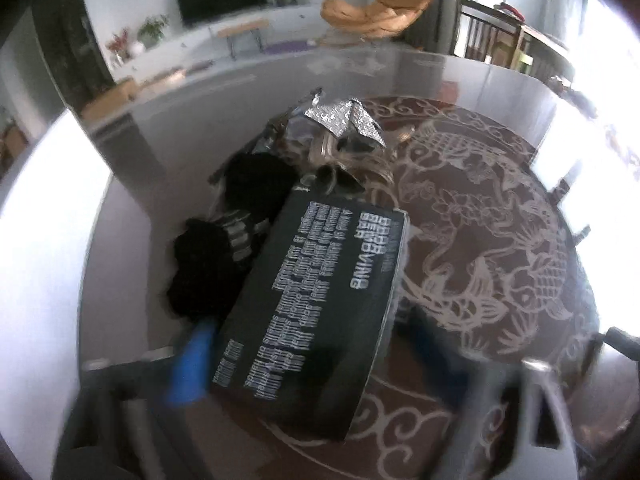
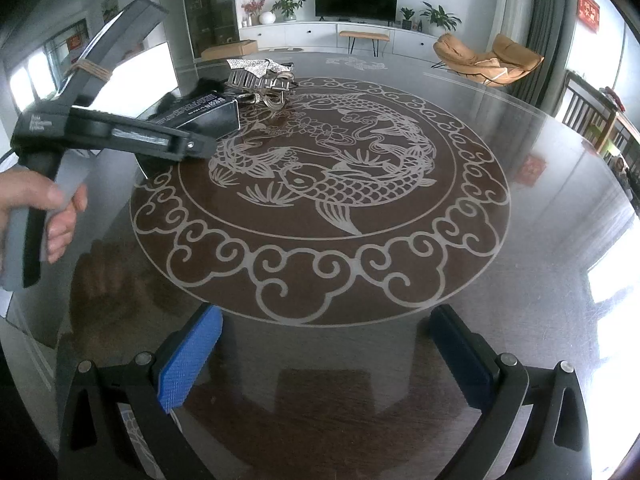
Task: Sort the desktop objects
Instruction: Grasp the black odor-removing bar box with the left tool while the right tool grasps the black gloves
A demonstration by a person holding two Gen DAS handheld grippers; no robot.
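Note:
A black box with white print (image 1: 320, 300) lies between the blue pads of my left gripper (image 1: 308, 352), which is shut on it. Beyond it lie a black furry thing (image 1: 208, 264), a pale hair claw clip (image 1: 348, 160) and a crumpled foil wrapper (image 1: 344, 118). In the right wrist view the left gripper's body (image 2: 100, 132) is at the left, with the black box (image 2: 208, 114), the clip (image 2: 264, 84) and the foil (image 2: 256, 66) at the far left of the table. My right gripper (image 2: 324, 356) is open and empty above the near table edge.
The round glass table (image 2: 540, 240) carries a brown fish medallion (image 2: 320, 184) at its centre. A hand (image 2: 40, 208) holds the left gripper's handle. Chairs stand at the right beyond the table rim (image 2: 592, 120).

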